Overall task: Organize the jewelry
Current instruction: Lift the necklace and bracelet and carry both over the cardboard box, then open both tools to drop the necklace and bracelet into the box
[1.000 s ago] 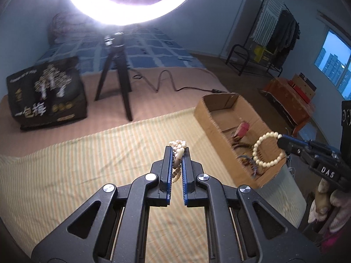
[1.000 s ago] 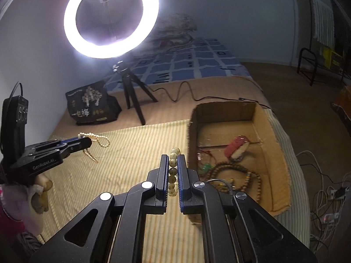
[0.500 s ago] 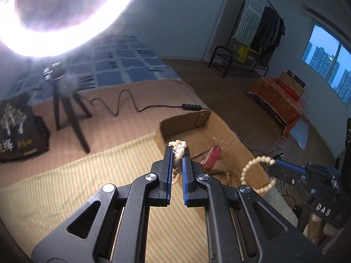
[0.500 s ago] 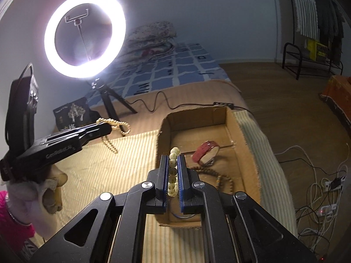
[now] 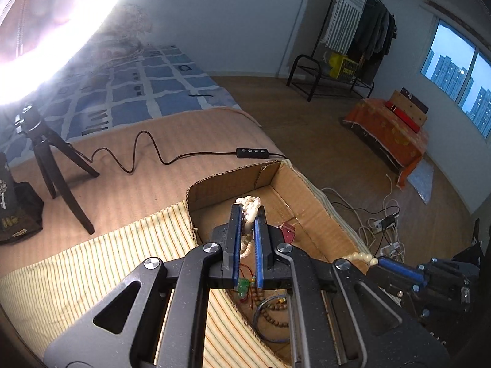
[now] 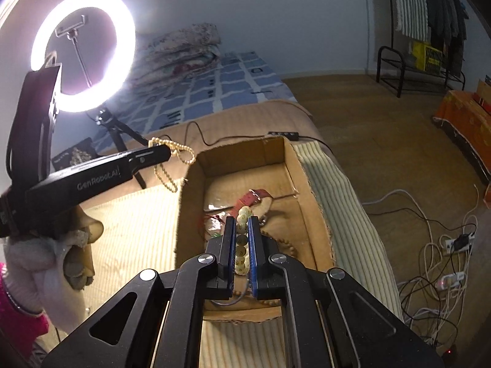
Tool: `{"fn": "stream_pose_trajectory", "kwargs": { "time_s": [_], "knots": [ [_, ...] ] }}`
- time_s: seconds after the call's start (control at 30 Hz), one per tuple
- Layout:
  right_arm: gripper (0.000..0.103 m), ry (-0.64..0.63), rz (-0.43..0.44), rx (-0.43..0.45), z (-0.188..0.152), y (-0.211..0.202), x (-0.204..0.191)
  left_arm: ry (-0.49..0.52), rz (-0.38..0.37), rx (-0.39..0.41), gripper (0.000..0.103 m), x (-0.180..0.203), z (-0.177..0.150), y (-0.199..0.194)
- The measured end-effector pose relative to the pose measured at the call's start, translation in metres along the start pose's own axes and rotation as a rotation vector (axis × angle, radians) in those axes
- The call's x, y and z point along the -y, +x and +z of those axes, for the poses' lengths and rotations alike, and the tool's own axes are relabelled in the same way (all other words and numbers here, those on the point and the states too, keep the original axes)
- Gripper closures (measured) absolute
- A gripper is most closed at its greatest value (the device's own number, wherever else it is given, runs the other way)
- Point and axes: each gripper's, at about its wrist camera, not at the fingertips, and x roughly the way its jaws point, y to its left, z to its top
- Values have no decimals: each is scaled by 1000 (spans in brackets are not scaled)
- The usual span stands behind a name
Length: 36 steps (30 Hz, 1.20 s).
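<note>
My left gripper (image 5: 248, 211) is shut on a small-pearl necklace (image 5: 250, 207) and holds it above the open cardboard box (image 5: 227, 184). From the right wrist view the necklace (image 6: 172, 159) dangles from the left gripper (image 6: 162, 153) just left of the box's far corner. My right gripper (image 6: 242, 219) is shut on a cream bead bracelet (image 6: 242, 239) over the box (image 6: 310, 196). The box holds a red watch (image 6: 256, 197), brown bead strands (image 5: 273, 312) and a green pendant (image 5: 243, 285).
The box sits on a striped yellow cloth (image 5: 92, 276) on a bed. A ring light (image 6: 83, 52) on a black tripod (image 5: 55, 165) stands behind, its cable (image 5: 184, 156) running past the box. A black bag (image 6: 76, 155) lies at the left.
Both grippers have moved toward and over the box, each keeping its beads. The left gripper swung right; the right gripper came forward above the box interior.
</note>
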Motion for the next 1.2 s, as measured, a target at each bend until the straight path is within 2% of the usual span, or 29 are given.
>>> {"fn": "stream_pose_trajectory", "kwargs": {
  "time_s": [0.4, 1.07, 1.13, 1.17, 1.2],
  "knots": [
    [97, -6, -15, -36, -1, 11, 2, 14, 29, -26, 98, 7, 3, 21],
    [97, -22, -37, -47, 0, 13, -3, -7, 49, -15, 97, 1, 5, 24],
    [92, -30, -51, -48, 0, 14, -4, -9, 47, -15, 83, 1, 5, 23],
    [78, -36, -61, -49, 0, 14, -5, -13, 43, -11, 69, 1, 5, 23],
    [62, -40, -67, -46, 0, 13, -6, -17, 43, -6, 65, 0, 5, 21]
  ]
}}
